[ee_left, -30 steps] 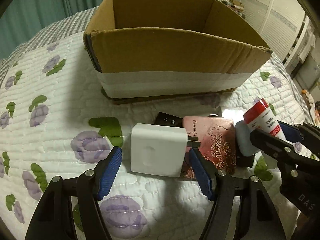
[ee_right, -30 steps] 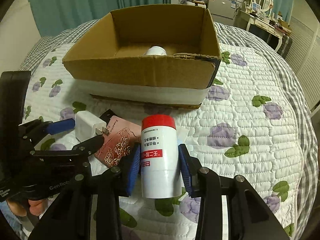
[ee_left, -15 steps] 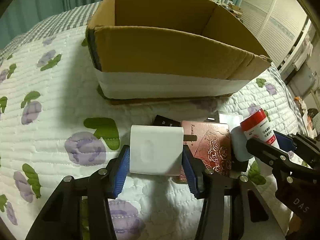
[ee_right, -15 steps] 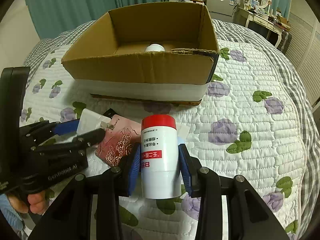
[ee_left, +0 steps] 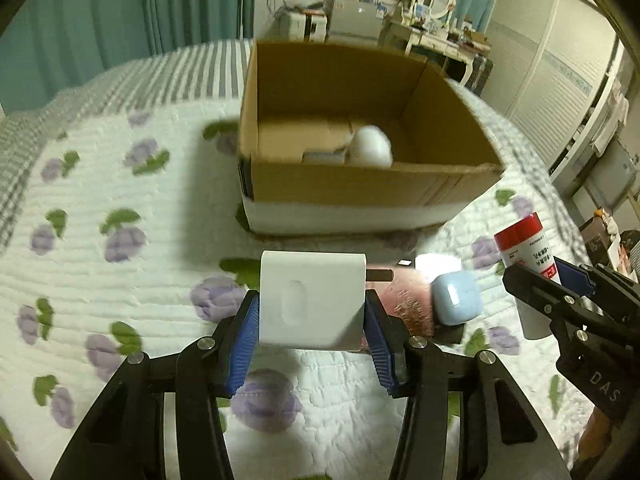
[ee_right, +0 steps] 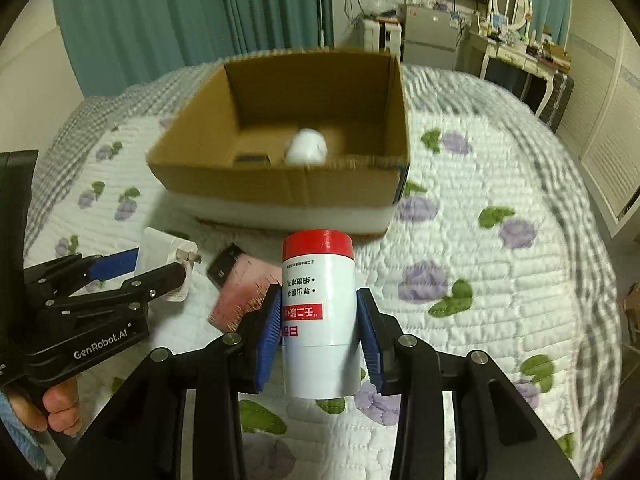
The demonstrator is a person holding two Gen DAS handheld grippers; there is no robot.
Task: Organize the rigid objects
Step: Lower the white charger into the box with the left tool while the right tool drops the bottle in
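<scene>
Left wrist view: the left gripper (ee_left: pixel 312 320) clenches the white charger (ee_left: pixel 312 300) at lower centre, raised toward the cardboard box (ee_left: pixel 360 188) above.

Right wrist view: the right gripper (ee_right: pixel 318 328) grasps the red-capped bottle (ee_right: pixel 319 312) upright at lower centre, likely bound for the box too.

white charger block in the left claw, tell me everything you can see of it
The white charger block is a smooth, glossy plastic cube with rounded edges and a shallow oval recess on its facing side. Metal prongs stick out of one end. The left claw is shut on it, blue pads pressing two opposite sides, holding it off the quilt, before the cardboard box.
</scene>
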